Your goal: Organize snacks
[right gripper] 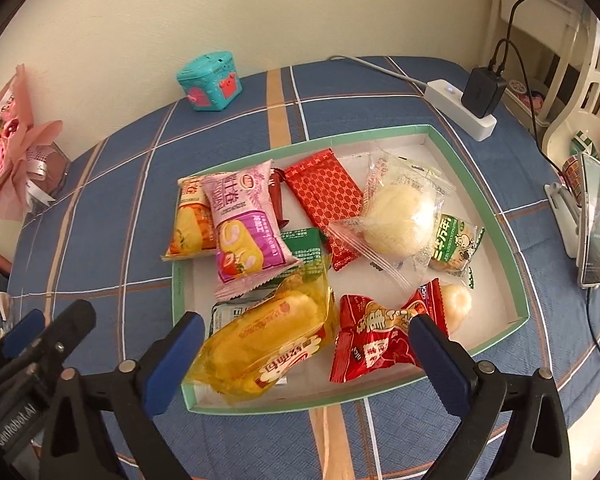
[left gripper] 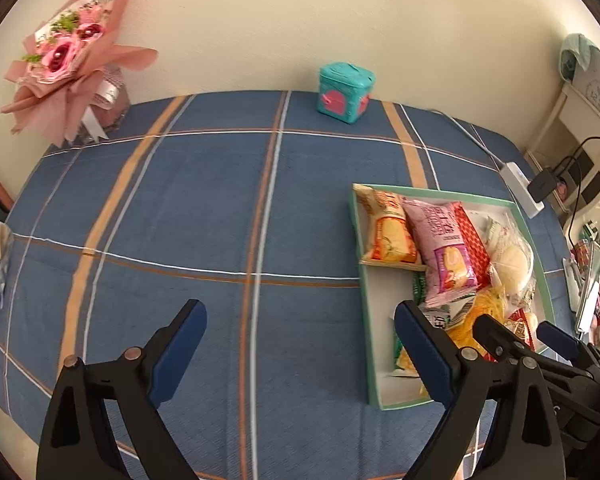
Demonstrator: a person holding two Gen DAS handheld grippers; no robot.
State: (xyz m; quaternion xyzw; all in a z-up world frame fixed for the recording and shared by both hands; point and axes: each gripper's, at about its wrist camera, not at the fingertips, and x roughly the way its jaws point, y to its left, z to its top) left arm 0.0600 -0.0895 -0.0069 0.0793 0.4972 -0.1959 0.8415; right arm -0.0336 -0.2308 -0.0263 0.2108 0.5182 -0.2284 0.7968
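Both grippers, left and right, are seen released with nothing gripped, the snacks lying heaped in the tray just beneath the right jaws, so sorting seems unfinished and a fresh packet must be closed on next.

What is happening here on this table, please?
A person is sorting snacks with two hand-held tongs. Both the left tongs and the right tongs are open and hold nothing. The snacks lie together in a shallow green-edged box on the blue checked tablecloth: a yellow cake packet and a red candy packet are nearest the right tongs, with a pink roll packet further back.
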